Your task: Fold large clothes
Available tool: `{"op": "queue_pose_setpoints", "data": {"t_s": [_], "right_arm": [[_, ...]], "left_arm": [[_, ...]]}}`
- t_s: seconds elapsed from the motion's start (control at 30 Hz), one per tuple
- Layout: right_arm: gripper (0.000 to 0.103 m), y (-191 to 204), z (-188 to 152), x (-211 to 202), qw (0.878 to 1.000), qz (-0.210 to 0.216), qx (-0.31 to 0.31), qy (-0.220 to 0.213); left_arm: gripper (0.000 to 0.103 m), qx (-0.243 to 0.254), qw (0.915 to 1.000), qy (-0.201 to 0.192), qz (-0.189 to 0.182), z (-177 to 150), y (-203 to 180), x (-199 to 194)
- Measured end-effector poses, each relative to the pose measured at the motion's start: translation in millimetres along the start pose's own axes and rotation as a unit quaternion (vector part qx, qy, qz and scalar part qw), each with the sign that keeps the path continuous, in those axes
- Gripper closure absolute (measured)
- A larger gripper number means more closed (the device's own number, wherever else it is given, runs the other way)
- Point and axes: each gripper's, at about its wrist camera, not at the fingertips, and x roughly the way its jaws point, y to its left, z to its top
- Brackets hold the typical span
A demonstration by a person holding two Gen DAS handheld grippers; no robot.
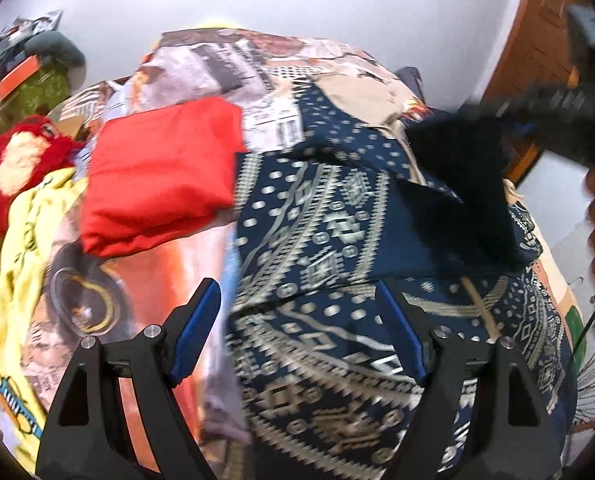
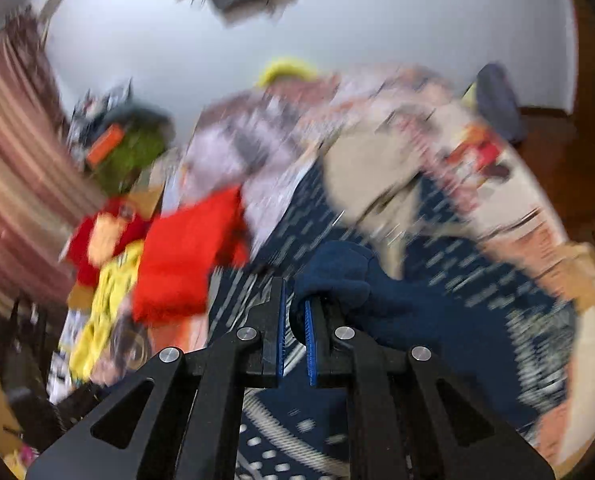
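- My left gripper (image 1: 297,328) stood with its jaws wide apart and nothing between the blue pads (image 1: 195,334); they hung above the cloth without touching it.
- Under and ahead of those open jaws lay the navy patterned garment (image 1: 329,216), spread over the bed with its pale geometric print facing up.
- Ahead of the left jaw and off to its left sat a folded red cloth (image 1: 157,176), resting on the printed bedsheet (image 1: 225,60).
- Further left of that jaw I saw a yellow cloth (image 1: 21,240) and a red plush toy (image 1: 13,160) beside it.
- Ahead and to the right of the left jaws, a plain dark fold of the garment was lifted off the bed, hanging from my right gripper (image 1: 553,104), which came in from the upper right.
- In the right wrist view, my right gripper (image 2: 295,304) had its jaws pinched narrow, clamped on a bunched edge of the navy patterned garment (image 2: 337,276) that bulged just past the fingertips (image 2: 277,292).
- The rest of the garment trailed away beneath and to the right of those jaws.
- A beige cloth (image 2: 361,176) lay ahead of the right jaws, on top of the navy fabric; the view was blurred, so finer detail escaped me.
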Motion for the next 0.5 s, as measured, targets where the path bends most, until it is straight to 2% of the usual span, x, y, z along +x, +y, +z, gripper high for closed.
{"op": "queue_pose_setpoints", "data": {"t_s": [0.1,0.17,0.23,0.27,0.33,0.4,0.5], "right_arm": [[0.096,15,-24,44,0.998,0.007,-0.015,0.067],[0.095,23,-49,78,0.992,-0.002,-0.032,0.125],[0.092,25,-66,97,0.986,-0.010,-0.038,0.162],[0.091,24,-73,104,0.984,-0.014,-0.039,0.176],[0.091,21,-76,101,0.985,-0.014,-0.040,0.168],[0.080,20,-72,98,0.980,0.001,-0.045,0.192],[0.070,17,-67,84,0.976,0.026,-0.054,0.209]], "left_arm": [[0.023,-0.014,0.9999,0.005,0.008,-8,17,-3],[0.023,-0.025,0.9995,0.013,0.012,-14,28,-1],[0.023,-0.032,0.9992,0.020,0.014,-18,34,2],[0.023,-0.034,0.9990,0.023,0.016,-20,36,3],[0.023,-0.035,0.9988,0.029,0.018,-22,37,6],[0.023,-0.034,0.9987,0.033,0.018,-22,35,10],[0.023,-0.023,0.9989,0.037,0.016,-17,23,15]]}}
